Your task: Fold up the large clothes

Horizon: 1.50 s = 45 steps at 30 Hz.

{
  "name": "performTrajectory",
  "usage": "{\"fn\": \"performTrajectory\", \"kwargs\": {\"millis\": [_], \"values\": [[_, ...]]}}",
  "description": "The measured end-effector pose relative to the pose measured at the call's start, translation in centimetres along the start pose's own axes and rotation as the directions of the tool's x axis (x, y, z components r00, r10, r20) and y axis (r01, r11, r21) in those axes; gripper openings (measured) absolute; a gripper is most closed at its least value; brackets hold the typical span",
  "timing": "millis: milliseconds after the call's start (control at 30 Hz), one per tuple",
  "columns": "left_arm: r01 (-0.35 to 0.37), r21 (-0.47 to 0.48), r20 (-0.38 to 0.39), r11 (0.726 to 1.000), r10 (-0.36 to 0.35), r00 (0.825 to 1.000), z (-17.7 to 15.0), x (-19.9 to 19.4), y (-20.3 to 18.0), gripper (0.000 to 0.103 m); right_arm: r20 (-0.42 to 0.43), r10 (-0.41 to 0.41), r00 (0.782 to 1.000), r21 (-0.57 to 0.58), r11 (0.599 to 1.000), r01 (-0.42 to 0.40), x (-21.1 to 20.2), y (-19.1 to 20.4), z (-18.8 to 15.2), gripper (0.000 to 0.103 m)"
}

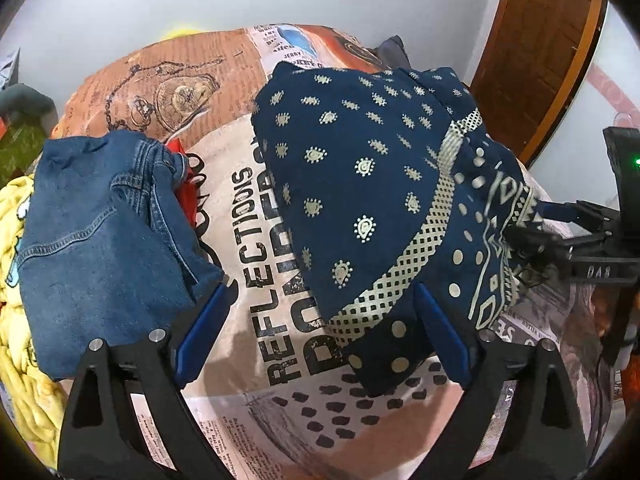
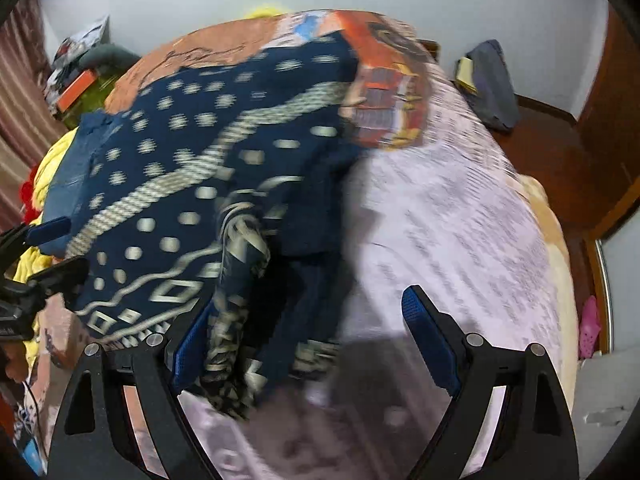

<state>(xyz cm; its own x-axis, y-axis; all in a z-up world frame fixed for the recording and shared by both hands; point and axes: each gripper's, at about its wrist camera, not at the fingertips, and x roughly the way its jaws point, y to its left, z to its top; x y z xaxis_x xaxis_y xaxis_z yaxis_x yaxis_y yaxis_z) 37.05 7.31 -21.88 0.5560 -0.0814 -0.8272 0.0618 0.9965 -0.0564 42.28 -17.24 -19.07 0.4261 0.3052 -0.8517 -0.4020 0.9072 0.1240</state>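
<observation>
A navy garment with cream paisley and border print (image 1: 360, 184) lies bunched on the printed bedspread (image 1: 240, 240). My left gripper (image 1: 320, 320) is open, and the garment's lower corner lies between its blue pads. In the left wrist view my right gripper (image 1: 524, 256) reaches in from the right at the garment's patterned edge. In the blurred right wrist view the right gripper (image 2: 308, 344) is open, with the garment (image 2: 192, 168) bunched against its left pad and nothing pinched.
Folded blue jeans (image 1: 104, 236) lie at left on the bed, over a red item (image 1: 184, 184). A yellow knitted blanket (image 1: 24, 344) is at the far left. A dark bag (image 2: 492, 84) sits on the floor by the wooden door (image 1: 536, 48).
</observation>
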Motion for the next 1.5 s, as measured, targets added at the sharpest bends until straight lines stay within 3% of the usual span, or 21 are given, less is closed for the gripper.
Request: {"fn": "performTrajectory", "kwargs": {"millis": [100, 233, 500, 600, 800, 900, 1033, 1167, 1267, 1500], "values": [[0.017, -0.007, -0.003, 1.0, -0.017, 1.0, -0.2, -0.2, 0.2, 0.094, 0.006, -0.052, 0.999, 0.031, 0.998, 0.052, -0.9, -2.3, -0.8, 0.088], [-0.021, 0.025, 0.026, 0.999, 0.02, 0.999, 0.0, -1.8, 0.1, 0.094, 0.027, -0.115, 0.993, 0.045, 0.992, 0.114, -3.3, -3.4, -0.8, 0.088], [-0.097, 0.029, 0.108, 0.995, 0.093, 0.99, 4.2, -3.7, 1.6, 0.094, 0.155, 0.042, 0.987, 0.072, 0.996, -0.054, -7.1, -2.5, 2.7, 0.09], [-0.076, -0.003, 0.115, 0.997, 0.076, 0.99, 5.8, -3.2, 2.5, 0.094, 0.161, 0.092, 0.983, 0.046, 0.994, -0.101, -5.8, -0.8, 4.3, 0.09], [-0.022, -0.036, 0.073, 0.999, 0.025, 0.997, 8.7, 0.3, 3.3, 0.094, 0.089, 0.133, 0.987, 0.007, 0.991, -0.134, -1.2, 1.8, 6.5, 0.09], [-0.023, -0.033, 0.058, 0.999, 0.025, 0.998, 9.7, 2.3, 3.1, 0.094, 0.049, 0.135, 0.99, -0.008, 0.991, -0.134, 1.0, 2.1, 7.4, 0.09], [-0.038, -0.071, 0.079, 0.997, 0.043, 0.996, 11.2, 3.9, 3.5, 0.094, 0.059, 0.066, 0.996, 0.012, 0.998, -0.067, 2.6, 1.1, 8.7, 0.09], [-0.07, -0.102, 0.091, 0.992, 0.079, 0.993, 12.5, 4.5, 4.1, 0.094, 0.081, 0.064, 0.995, 0.063, 0.996, -0.069, 2.7, -0.4, 9.6, 0.09], [-0.098, -0.113, 0.101, 0.989, 0.11, 0.989, 12.9, 4.0, 4.4, 0.094, 0.115, -0.002, 0.993, 0.056, 0.998, -0.005, 1.8, -0.5, 10.0, 0.09], [-0.102, -0.095, 0.153, 0.99, 0.116, 0.981, 12.0, 0.6, 4.6, 0.094, 0.151, 0.053, 0.987, 0.021, 0.998, -0.057, -1.3, -0.3, 9.2, 0.09]]}}
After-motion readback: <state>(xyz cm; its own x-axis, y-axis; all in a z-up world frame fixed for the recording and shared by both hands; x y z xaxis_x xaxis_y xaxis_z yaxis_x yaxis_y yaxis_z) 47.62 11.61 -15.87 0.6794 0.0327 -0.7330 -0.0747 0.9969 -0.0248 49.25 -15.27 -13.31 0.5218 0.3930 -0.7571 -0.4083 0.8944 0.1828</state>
